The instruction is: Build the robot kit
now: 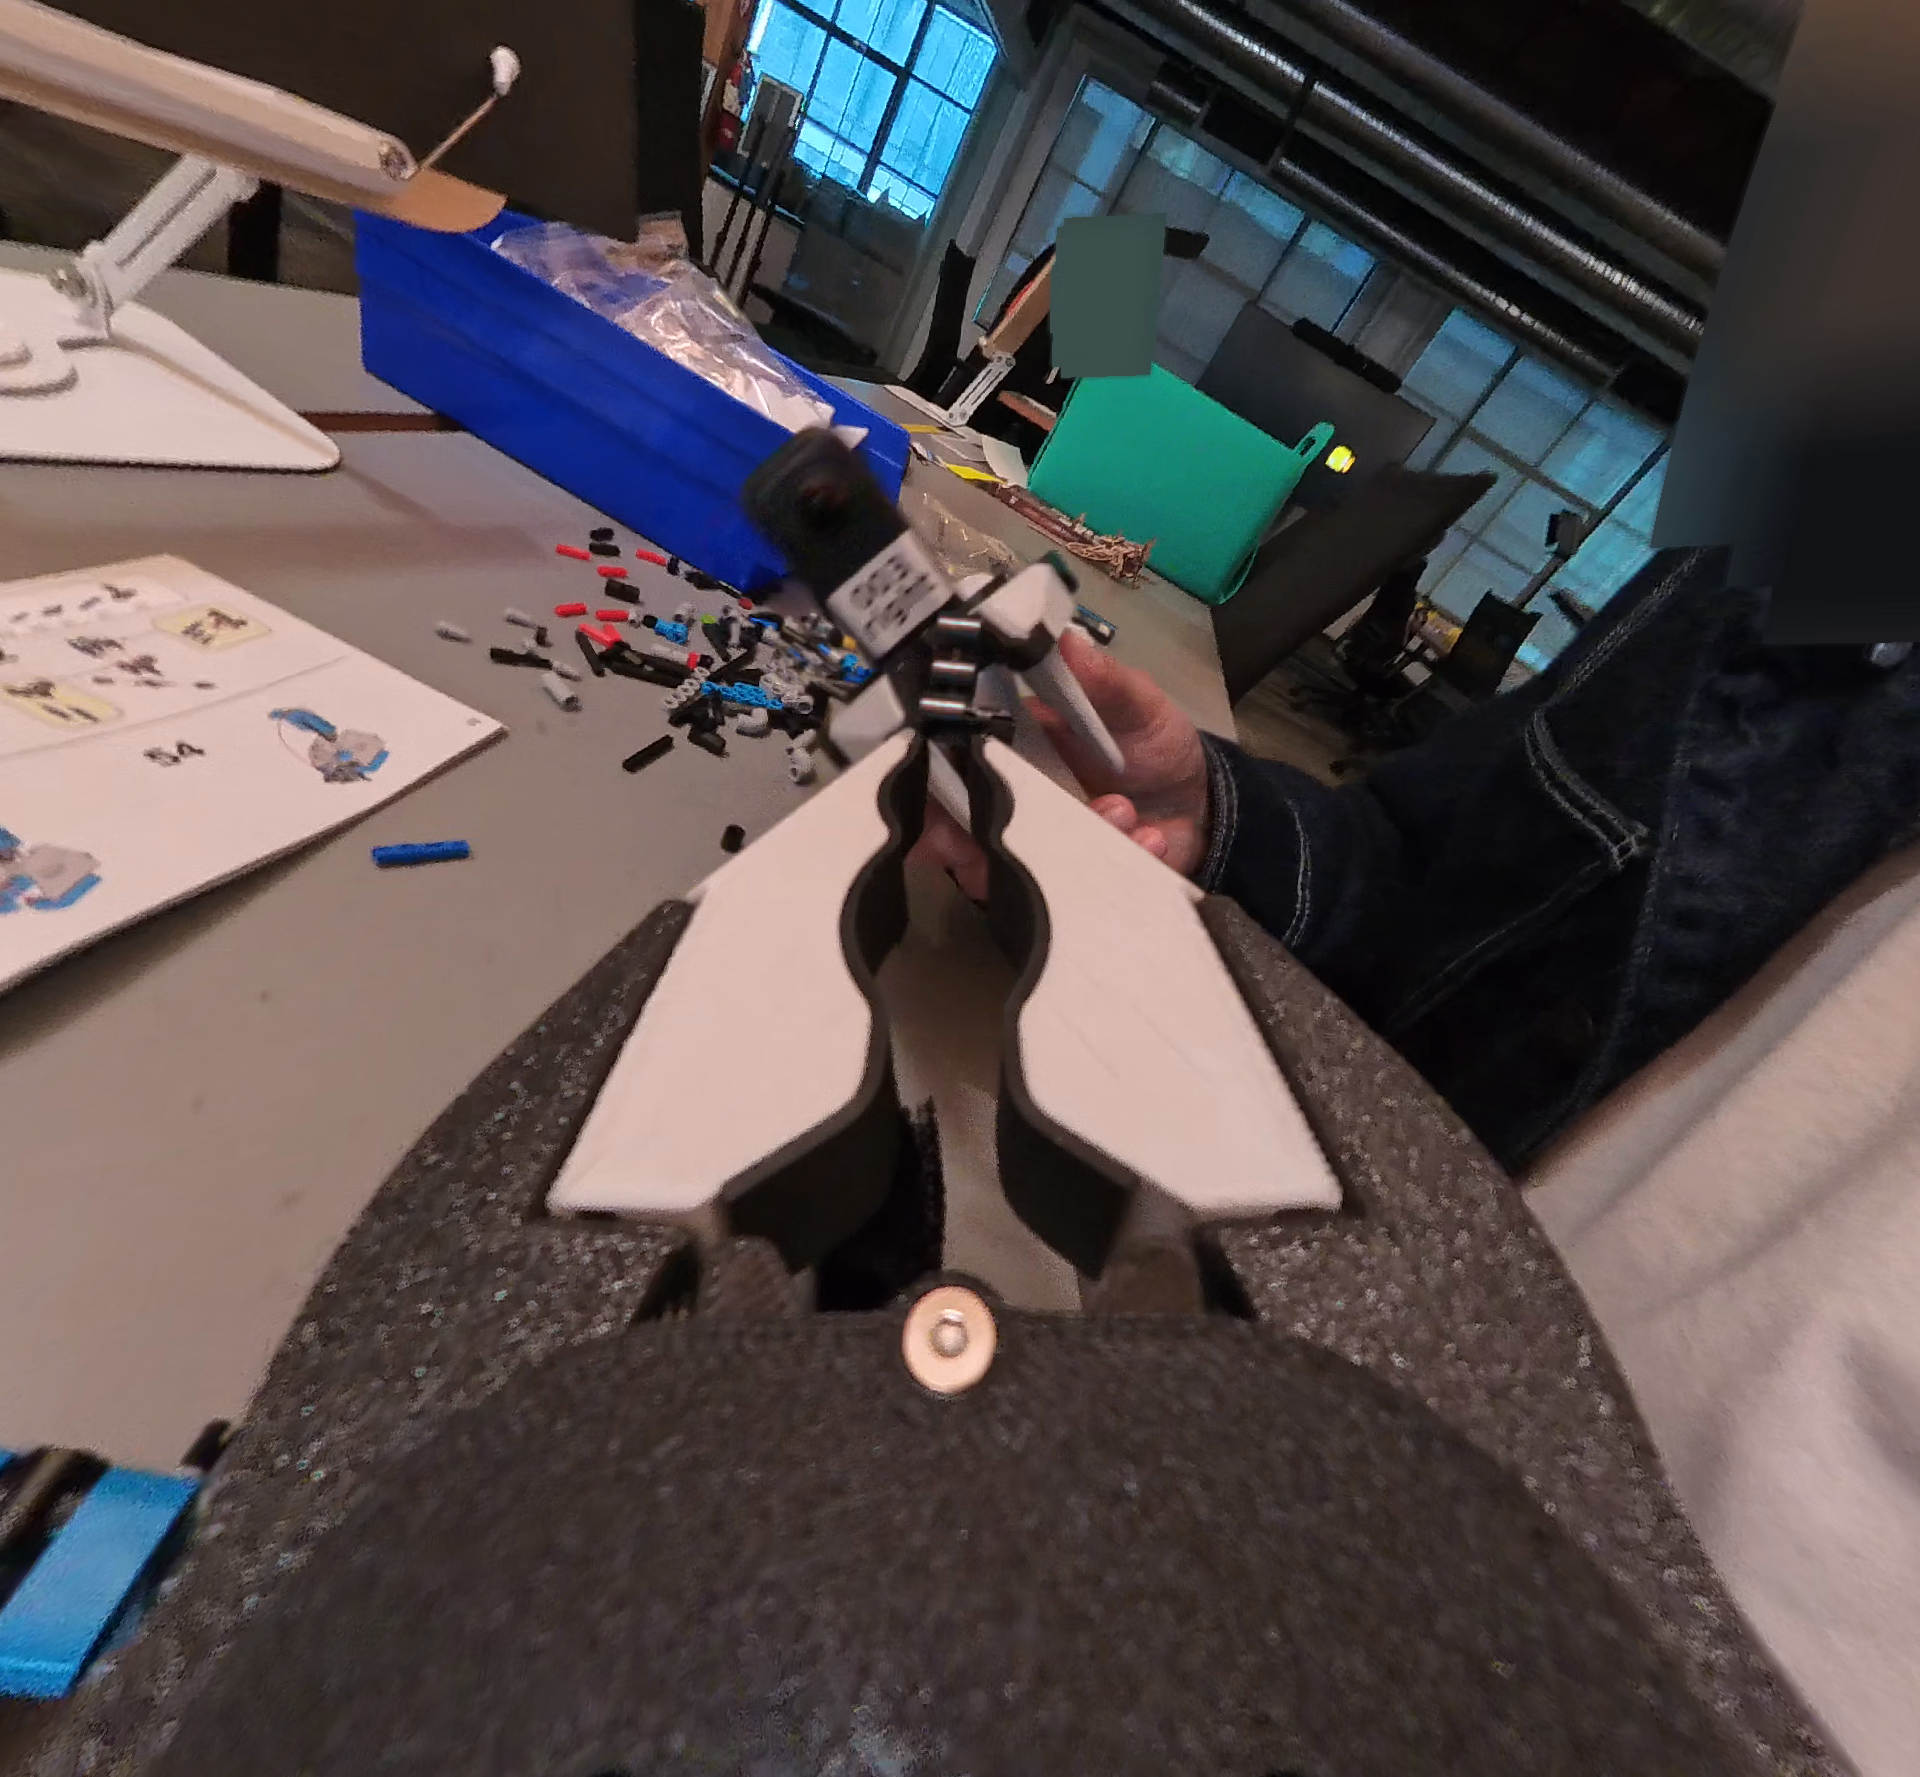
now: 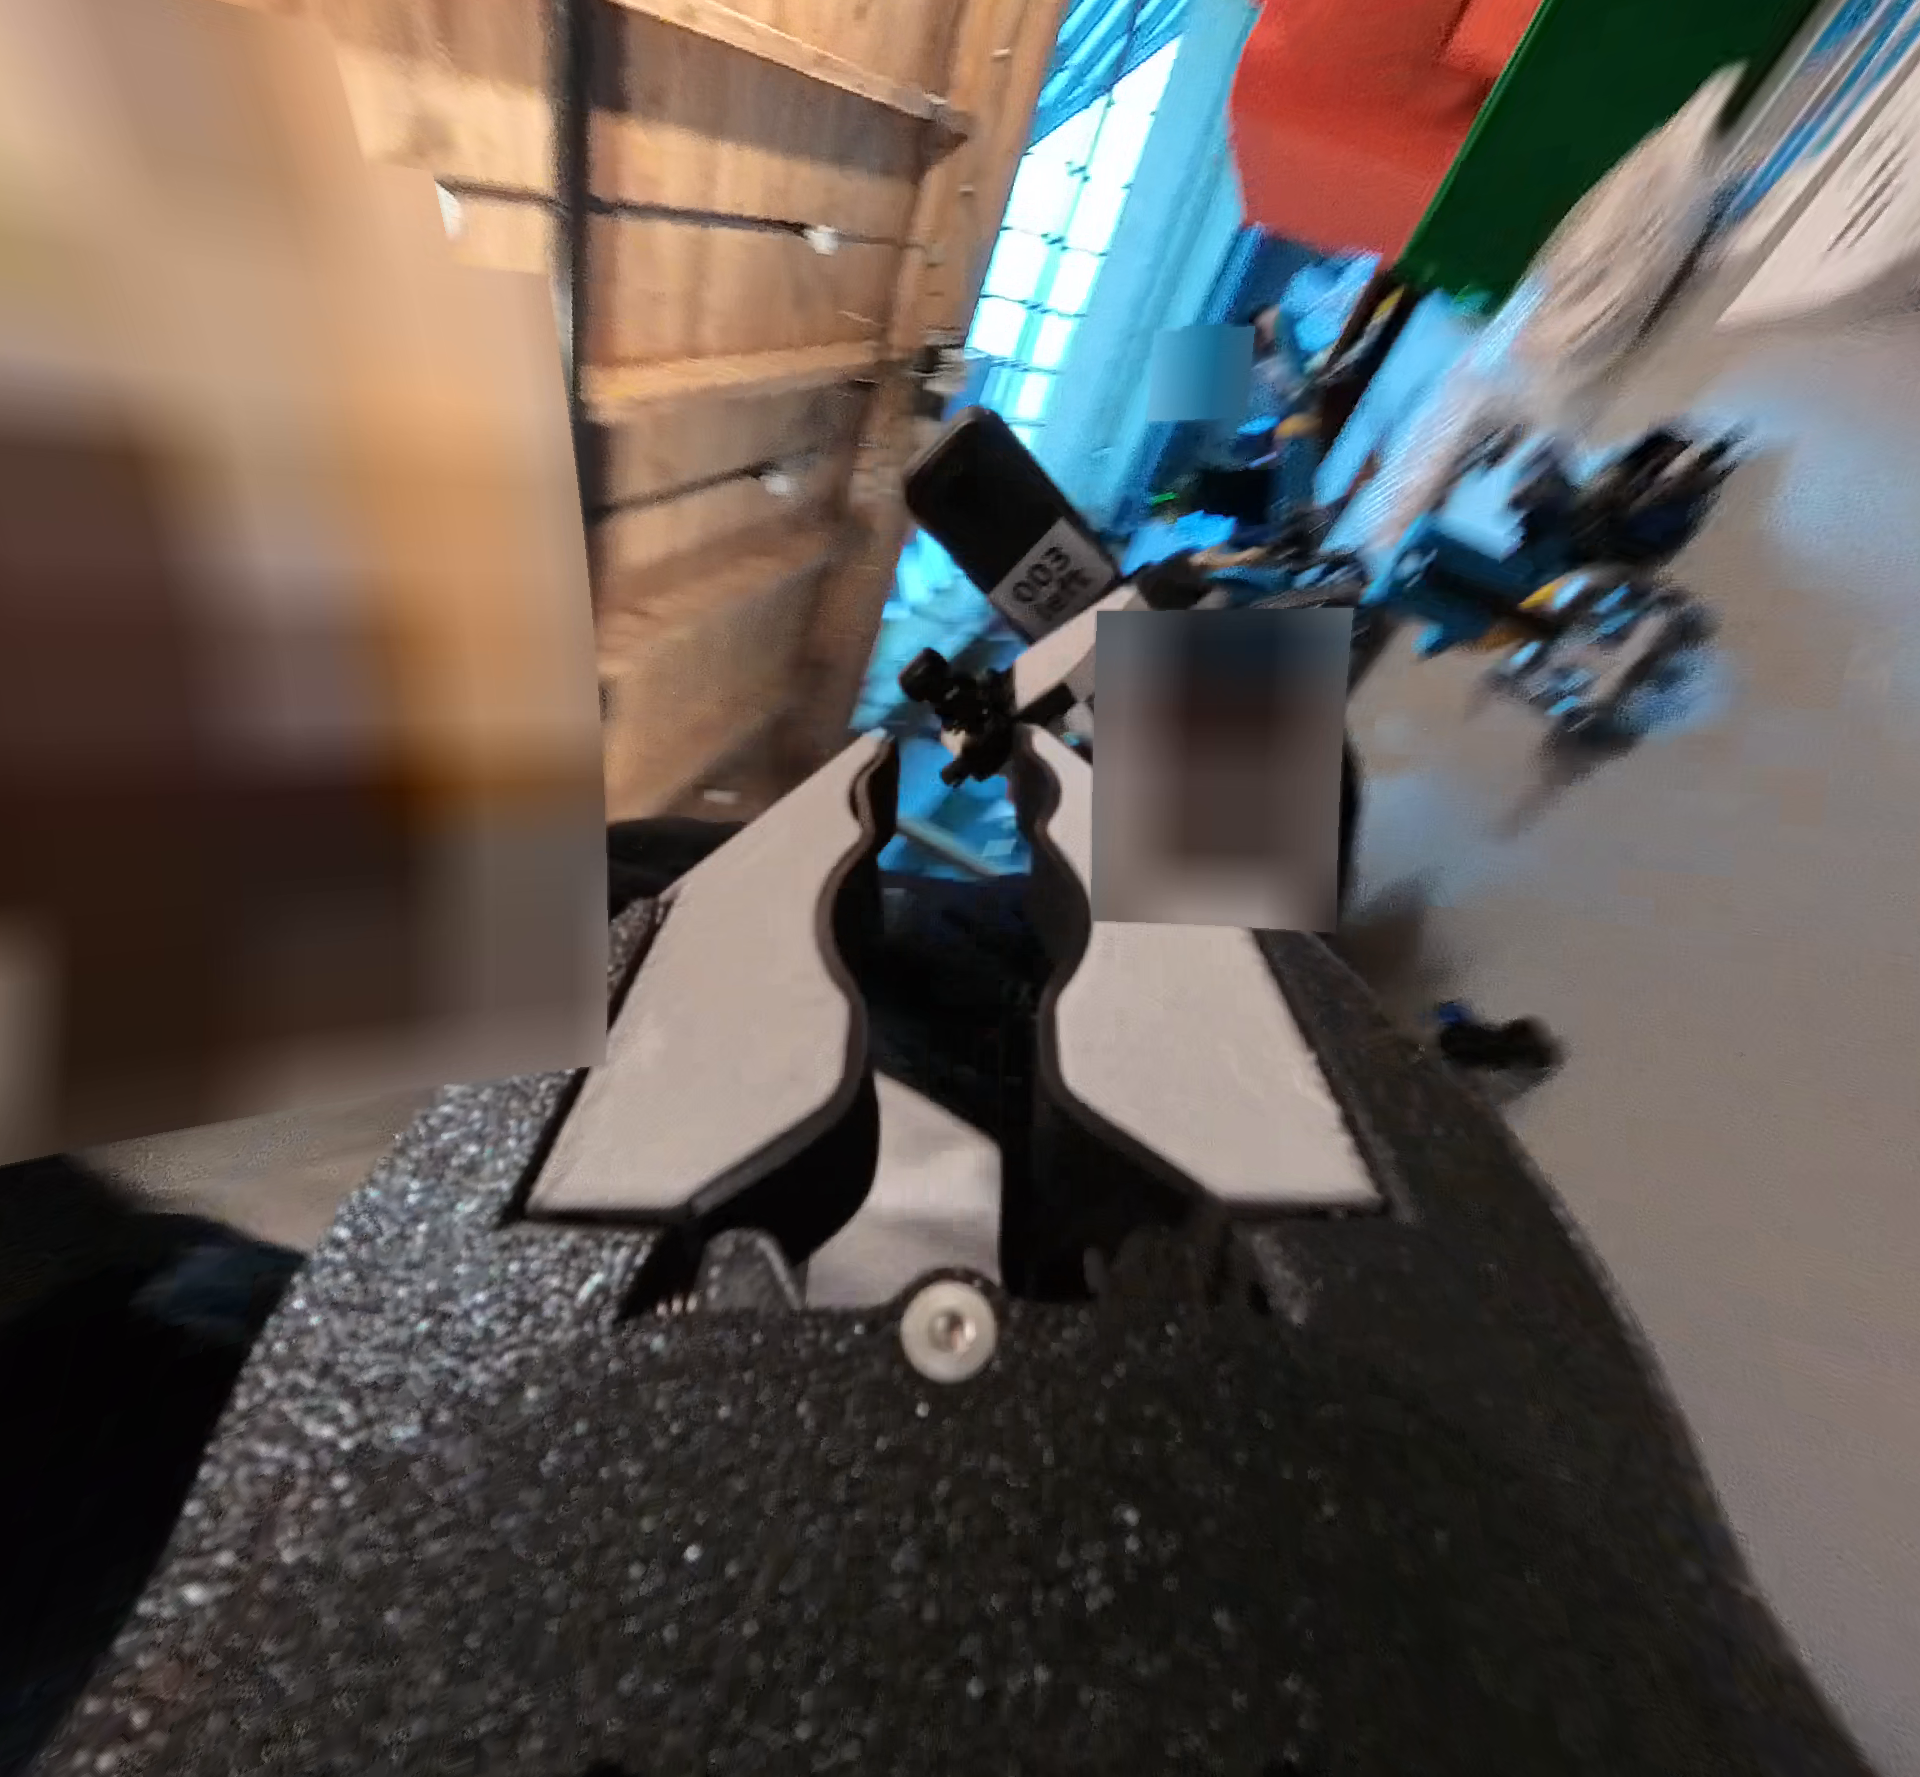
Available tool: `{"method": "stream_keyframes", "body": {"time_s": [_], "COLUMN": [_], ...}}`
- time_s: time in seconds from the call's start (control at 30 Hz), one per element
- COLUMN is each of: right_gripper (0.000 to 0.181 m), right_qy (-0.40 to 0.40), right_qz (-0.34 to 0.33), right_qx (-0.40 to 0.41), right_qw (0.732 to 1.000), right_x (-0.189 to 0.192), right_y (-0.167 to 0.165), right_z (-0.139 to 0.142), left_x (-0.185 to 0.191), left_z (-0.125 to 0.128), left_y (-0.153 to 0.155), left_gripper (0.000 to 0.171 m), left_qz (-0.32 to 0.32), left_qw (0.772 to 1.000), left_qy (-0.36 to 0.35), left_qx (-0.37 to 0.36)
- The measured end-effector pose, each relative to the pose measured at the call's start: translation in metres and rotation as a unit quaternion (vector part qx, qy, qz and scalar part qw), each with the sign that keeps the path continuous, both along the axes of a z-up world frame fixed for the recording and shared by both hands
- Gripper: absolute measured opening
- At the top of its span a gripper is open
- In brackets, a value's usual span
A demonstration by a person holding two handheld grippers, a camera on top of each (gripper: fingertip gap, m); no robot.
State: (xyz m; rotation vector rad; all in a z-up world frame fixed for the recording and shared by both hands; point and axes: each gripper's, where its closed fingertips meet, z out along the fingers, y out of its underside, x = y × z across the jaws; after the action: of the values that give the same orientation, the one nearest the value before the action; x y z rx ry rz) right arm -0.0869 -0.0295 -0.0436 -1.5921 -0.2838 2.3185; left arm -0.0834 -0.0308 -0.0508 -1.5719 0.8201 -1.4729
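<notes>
In the left wrist view my left gripper (image 1: 953,738) is raised above a grey table (image 1: 312,1052), its fingertips closed on the lower end of a small black stack of building-toy pieces (image 1: 951,678). My right gripper (image 1: 1023,647) meets it from the far side at the same stack, held by a hand (image 1: 1143,751). In the right wrist view my right gripper (image 2: 958,748) is closed on the same small black assembly (image 2: 968,725). The left gripper's camera block (image 2: 997,506) sits just beyond it. This view is motion-blurred.
Loose black, red, grey and blue pieces (image 1: 675,657) lie by a blue bin (image 1: 582,397) holding plastic bags. An open instruction booklet (image 1: 208,719), a blue pin (image 1: 421,852), a white stand base (image 1: 135,397) and a green bin (image 1: 1164,480) are there too. A blurred blue model (image 2: 1558,584) stands on the table. My left and right fingertips are right by each other. My right gripper's tips are some 15 cm from the blue pin (image 1: 421,852).
</notes>
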Motion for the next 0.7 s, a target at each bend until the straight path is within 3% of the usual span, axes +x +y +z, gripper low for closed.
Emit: {"method": "stream_keyframes", "body": {"time_s": [0.1,0.17,0.23,0.33,0.43,0.53,0.6,0.7], "right_gripper": [0.021,0.03,0.043,0.047,0.05,0.052,0.04,0.038], "right_qy": [-0.1,-0.179,-0.262,-0.365,-0.392,-0.396,-0.386,-0.401], "right_qz": [-0.09,-0.145,-0.195,-0.238,-0.27,-0.273,-0.28,-0.276], "right_qx": [0.144,0.256,0.383,0.544,0.615,0.632,0.641,0.652], "right_qw": [0.98,0.939,0.864,0.717,0.629,0.608,0.601,0.581], "right_x": [0.006,0.008,0.008,0.007,0.005,0.004,0.005,0.006], "right_y": [0.009,0.013,0.015,0.012,0.008,0.006,0.003,0.004], "right_z": [-0.002,-0.007,-0.011,-0.019,-0.02,-0.019,-0.014,-0.019], "left_x": [-0.004,-0.005,-0.004,-0.003,-0.001,0.003,0.004,0.007], "left_z": [-0.004,-0.006,-0.011,-0.015,-0.014,-0.017,-0.017,-0.02], "left_y": [0.008,0.011,0.01,0.009,0.005,0.0,-0.002,-0.006], "left_gripper": [0.007,0.006,0.006,0.007,0.006,0.007,0.006,0.006], "left_qz": [0.01,0.006,-0.004,-0.018,-0.037,-0.048,-0.053,-0.064], "left_qw": [0.999,0.998,0.995,0.99,0.985,0.985,0.985,0.984], "left_qy": [-0.009,-0.019,-0.019,-0.029,-0.044,-0.032,-0.032,-0.025], "left_qx": [-0.04,-0.067,-0.096,-0.14,-0.164,-0.161,-0.161,-0.166]}}
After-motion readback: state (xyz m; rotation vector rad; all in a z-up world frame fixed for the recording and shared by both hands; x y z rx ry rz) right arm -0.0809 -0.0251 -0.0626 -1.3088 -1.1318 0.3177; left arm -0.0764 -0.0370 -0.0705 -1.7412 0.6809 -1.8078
